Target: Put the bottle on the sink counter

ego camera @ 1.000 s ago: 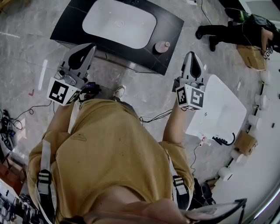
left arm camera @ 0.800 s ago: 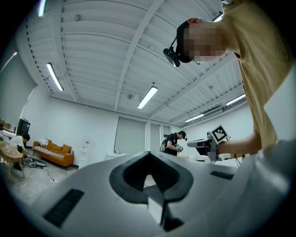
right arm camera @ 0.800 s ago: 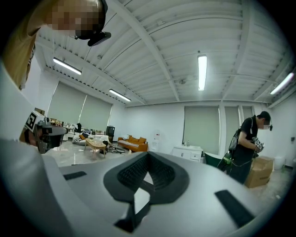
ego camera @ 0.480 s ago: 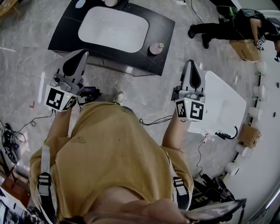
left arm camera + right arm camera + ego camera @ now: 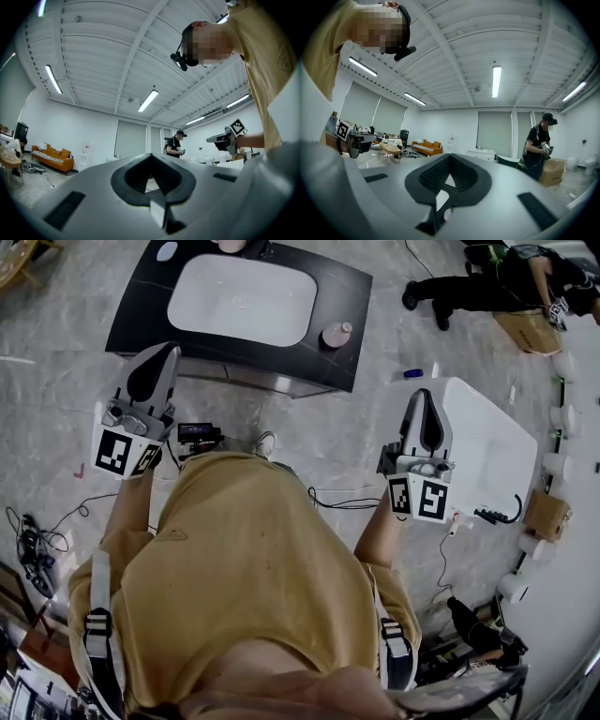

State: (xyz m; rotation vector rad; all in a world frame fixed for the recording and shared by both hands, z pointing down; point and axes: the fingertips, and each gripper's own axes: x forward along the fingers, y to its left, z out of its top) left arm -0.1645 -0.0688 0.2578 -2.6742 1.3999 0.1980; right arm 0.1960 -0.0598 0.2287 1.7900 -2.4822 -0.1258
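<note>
A small pinkish bottle (image 5: 336, 334) stands upright on the right part of the black sink counter (image 5: 356, 296), beside the white basin (image 5: 239, 301). My left gripper (image 5: 169, 347) hangs over the floor just in front of the counter's left front edge, jaws together and empty. My right gripper (image 5: 422, 393) is off to the right, over the near edge of a white table, well clear of the bottle, jaws shut on nothing. The left gripper view (image 5: 151, 154) and the right gripper view (image 5: 450, 154) look out level across the room and show no bottle.
A white table (image 5: 487, 460) stands at the right, with a black cable at its near corner. Another person (image 5: 487, 282) crouches at the far right by a cardboard box (image 5: 525, 329). Cables (image 5: 342, 498) and a small black device (image 5: 197, 434) lie on the floor.
My right gripper has drawn back from the counter's right corner toward the white table. The left gripper has hardly shifted. The bottle stays on the counter.
</note>
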